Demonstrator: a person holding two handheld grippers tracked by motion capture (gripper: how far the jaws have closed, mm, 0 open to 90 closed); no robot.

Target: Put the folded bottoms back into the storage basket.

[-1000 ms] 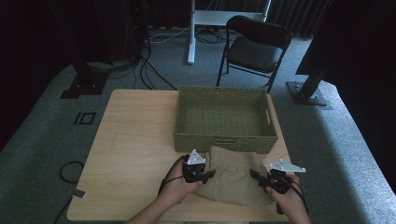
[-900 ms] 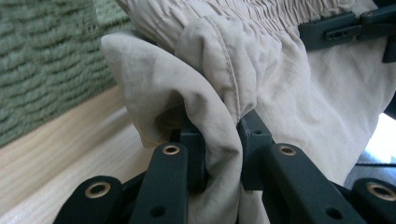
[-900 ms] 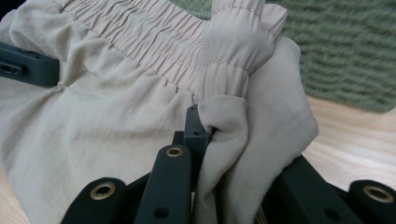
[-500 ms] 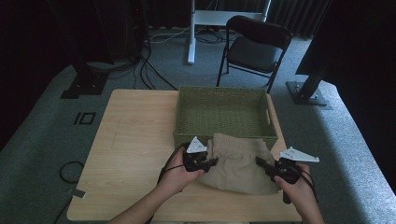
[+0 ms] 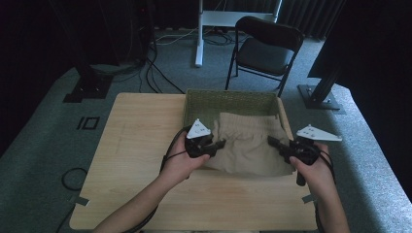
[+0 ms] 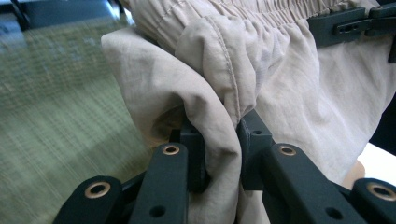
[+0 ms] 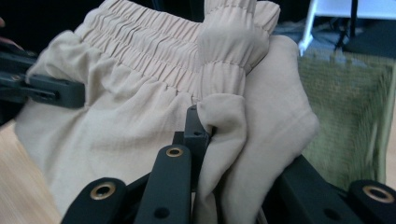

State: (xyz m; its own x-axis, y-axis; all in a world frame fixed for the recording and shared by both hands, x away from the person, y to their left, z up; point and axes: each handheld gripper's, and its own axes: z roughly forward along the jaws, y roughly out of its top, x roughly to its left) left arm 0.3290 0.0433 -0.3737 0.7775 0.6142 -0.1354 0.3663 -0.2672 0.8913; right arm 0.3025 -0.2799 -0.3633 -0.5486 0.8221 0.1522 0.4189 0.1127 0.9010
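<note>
A beige garment with an elastic waistband (image 5: pixel 248 141) hangs spread between my two grippers, lifted off the wooden table (image 5: pixel 136 145) and partly in front of the green woven basket (image 5: pixel 228 99). My left gripper (image 5: pixel 219 143) is shut on the garment's left edge; in the left gripper view a fold of the cloth (image 6: pixel 224 135) is pinched between its jaws. My right gripper (image 5: pixel 271 141) is shut on the right edge, where bunched cloth (image 7: pixel 224 126) sits between the jaws in the right gripper view. The basket (image 7: pixel 345 107) shows behind the garment there.
A black folding chair (image 5: pixel 265 48) stands beyond the table's far edge, beside a white stand (image 5: pixel 199 34). Cables lie on the grey carpet at the far left. A dark post base (image 5: pixel 318 94) sits right of the basket.
Both grippers have risen with the garment held between them, lifting it off the table and toward the basket. Its upper part now covers much of the basket's opening.
</note>
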